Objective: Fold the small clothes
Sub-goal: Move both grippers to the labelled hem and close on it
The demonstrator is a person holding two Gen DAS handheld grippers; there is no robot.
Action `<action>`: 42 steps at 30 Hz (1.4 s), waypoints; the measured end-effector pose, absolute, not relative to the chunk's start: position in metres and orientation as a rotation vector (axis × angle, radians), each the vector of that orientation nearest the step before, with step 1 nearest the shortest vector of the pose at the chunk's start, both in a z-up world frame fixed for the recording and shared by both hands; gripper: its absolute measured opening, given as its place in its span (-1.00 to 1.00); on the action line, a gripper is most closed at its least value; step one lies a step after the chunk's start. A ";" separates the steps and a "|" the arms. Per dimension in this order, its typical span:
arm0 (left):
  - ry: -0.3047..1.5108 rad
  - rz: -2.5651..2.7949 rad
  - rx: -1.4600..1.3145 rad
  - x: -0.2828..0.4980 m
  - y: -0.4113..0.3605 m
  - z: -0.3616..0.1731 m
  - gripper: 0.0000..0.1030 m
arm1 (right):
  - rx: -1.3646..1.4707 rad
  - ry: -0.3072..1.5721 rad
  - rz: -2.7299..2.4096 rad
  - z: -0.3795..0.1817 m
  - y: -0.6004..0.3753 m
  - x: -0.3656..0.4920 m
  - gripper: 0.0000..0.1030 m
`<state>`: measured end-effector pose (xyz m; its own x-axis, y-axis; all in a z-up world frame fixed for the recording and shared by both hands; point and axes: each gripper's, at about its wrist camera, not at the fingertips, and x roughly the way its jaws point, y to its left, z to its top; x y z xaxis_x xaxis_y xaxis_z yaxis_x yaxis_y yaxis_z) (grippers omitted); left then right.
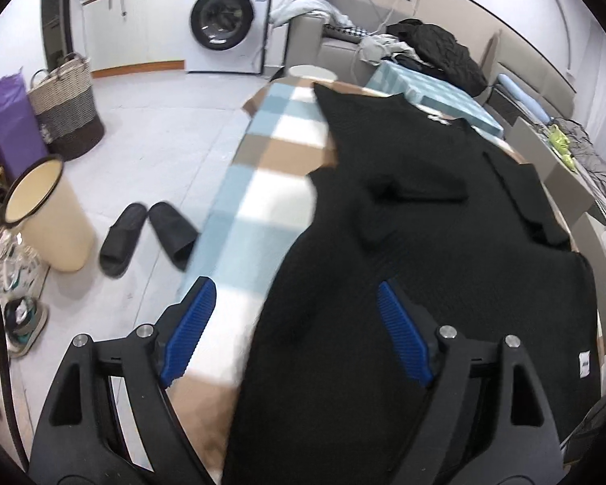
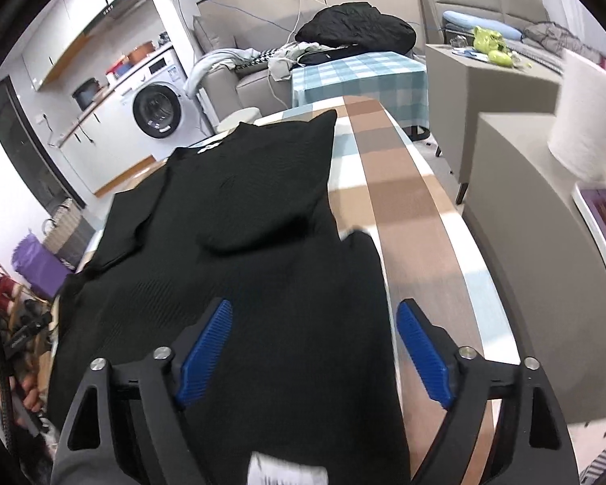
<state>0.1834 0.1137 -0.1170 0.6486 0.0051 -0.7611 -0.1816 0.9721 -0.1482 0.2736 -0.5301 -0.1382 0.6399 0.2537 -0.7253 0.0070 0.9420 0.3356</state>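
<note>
Black garment (image 1: 404,242) spread flat over checked tablecloth (image 1: 262,186); left gripper (image 1: 295,323) and right gripper (image 2: 315,347) above near hem, both released, grasping nothing.

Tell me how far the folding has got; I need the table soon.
Done: the black ribbed knit garment lies flat on the checked blue, white and brown tablecloth, one sleeve folded inward. In hand: nothing; left gripper and right gripper are open above it. Left: apparently the remaining folds.
</note>
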 end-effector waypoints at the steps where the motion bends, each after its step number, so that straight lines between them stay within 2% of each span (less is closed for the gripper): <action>1: 0.866 0.115 -0.227 0.178 0.116 -0.119 0.56 | 0.334 0.869 0.151 -0.140 -0.534 0.268 0.69; 10: 0.899 0.155 -0.247 0.124 0.135 -0.146 0.56 | 0.372 0.928 0.194 -0.165 -0.548 0.222 0.66; 13: 0.908 0.157 -0.226 0.123 0.133 -0.153 0.56 | 0.359 0.932 0.207 -0.171 -0.543 0.214 0.56; 20: 0.943 0.126 -0.218 0.145 0.124 -0.165 0.54 | 0.343 0.944 0.194 -0.179 -0.540 0.212 0.55; 23: 0.973 0.135 -0.184 0.156 0.118 -0.165 0.51 | 0.322 0.940 0.199 -0.180 -0.538 0.213 0.30; 30: 0.963 0.107 -0.130 0.168 0.103 -0.163 0.04 | 0.222 0.924 0.181 -0.184 -0.528 0.219 -0.11; 38: 0.968 0.075 -0.160 0.168 0.109 -0.160 0.05 | 0.281 0.913 0.138 -0.181 -0.547 0.229 -0.04; 42: 0.968 0.061 -0.171 0.173 0.112 -0.160 0.12 | 0.294 0.923 0.149 -0.187 -0.550 0.241 0.02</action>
